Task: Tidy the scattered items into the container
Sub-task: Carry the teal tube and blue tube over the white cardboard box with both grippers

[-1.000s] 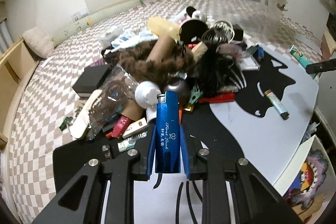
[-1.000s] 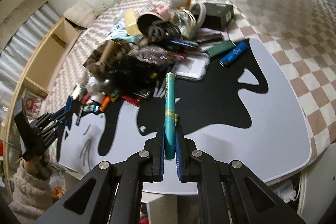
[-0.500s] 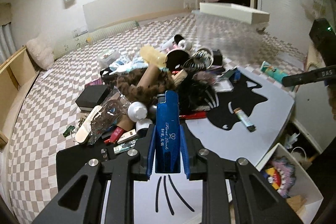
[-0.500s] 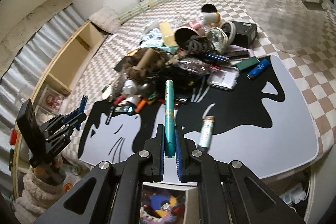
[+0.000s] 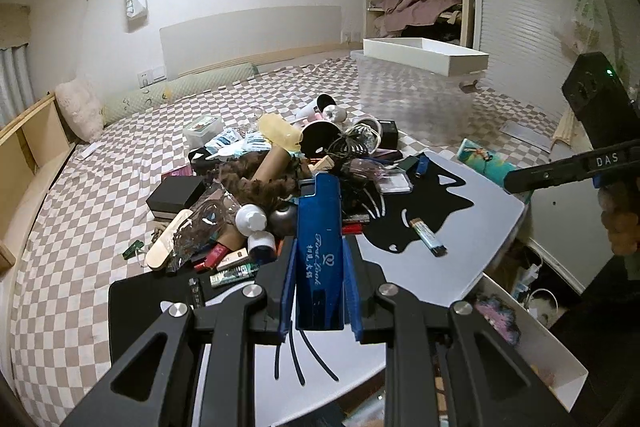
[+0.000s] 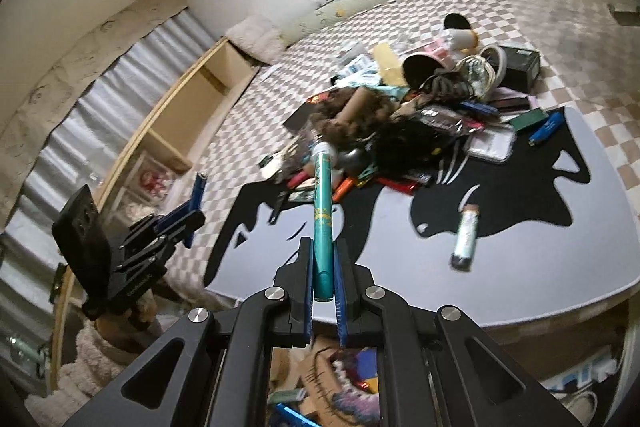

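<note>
My left gripper [image 5: 320, 259] is shut on a blue flat box [image 5: 320, 243] with white lettering, held above the near edge of the grey and black cat mat [image 5: 472, 227]. My right gripper [image 6: 323, 259] is shut on a long teal box [image 6: 322, 219], held above the mat's near edge [image 6: 520, 267]. The teal box also shows at the right of the left wrist view [image 5: 480, 157]. A heap of scattered items [image 5: 288, 179] lies on the checkered bed. A white open box [image 5: 532, 339] with things inside stands below the mat's edge, under both grippers.
A loose tube [image 5: 427, 237] lies alone on the mat, also in the right wrist view [image 6: 466, 233]. A clear plastic bin with a white lid [image 5: 424, 55] stands far back. The left gripper shows at the left of the right wrist view [image 6: 176, 223].
Both grippers have lifted and pulled back from the heap towards the mat's near edge, each still holding its box. The white box below has come into view.
</note>
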`<state>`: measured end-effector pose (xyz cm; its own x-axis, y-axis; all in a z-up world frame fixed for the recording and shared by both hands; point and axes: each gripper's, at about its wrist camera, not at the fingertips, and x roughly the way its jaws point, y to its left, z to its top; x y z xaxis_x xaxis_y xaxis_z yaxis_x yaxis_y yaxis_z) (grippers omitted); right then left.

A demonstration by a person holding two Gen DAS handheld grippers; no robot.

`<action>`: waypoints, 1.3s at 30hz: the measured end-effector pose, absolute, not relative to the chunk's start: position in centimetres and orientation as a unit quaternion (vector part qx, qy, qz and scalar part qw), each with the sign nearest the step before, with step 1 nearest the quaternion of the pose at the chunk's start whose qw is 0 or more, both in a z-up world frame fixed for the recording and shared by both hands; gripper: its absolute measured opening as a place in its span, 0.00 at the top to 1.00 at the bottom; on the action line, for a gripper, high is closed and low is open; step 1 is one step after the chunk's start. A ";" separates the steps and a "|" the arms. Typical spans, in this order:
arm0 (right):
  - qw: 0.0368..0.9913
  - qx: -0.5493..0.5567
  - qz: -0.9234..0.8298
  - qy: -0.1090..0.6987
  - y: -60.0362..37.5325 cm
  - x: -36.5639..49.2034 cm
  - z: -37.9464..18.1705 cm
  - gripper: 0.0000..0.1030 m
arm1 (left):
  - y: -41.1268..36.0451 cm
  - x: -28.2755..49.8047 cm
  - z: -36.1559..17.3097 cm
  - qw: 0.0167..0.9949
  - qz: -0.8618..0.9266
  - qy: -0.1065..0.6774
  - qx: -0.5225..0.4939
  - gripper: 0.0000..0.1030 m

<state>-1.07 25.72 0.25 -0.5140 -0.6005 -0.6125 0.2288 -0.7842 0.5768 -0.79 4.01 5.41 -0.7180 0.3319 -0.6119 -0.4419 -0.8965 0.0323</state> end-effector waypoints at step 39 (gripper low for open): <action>0.281 0.540 -0.762 -0.222 22.1 10.2 -9.2 0.90 | 3.3 13.4 -2.6 0.196 0.873 0.059 -0.442 0.79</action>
<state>10.15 22.08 -9.24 -0.2586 -0.6685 -0.6973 0.1890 -0.7429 0.6421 13.42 3.26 -2.55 -0.5327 0.2909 -0.7947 -0.3954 -0.9158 -0.0701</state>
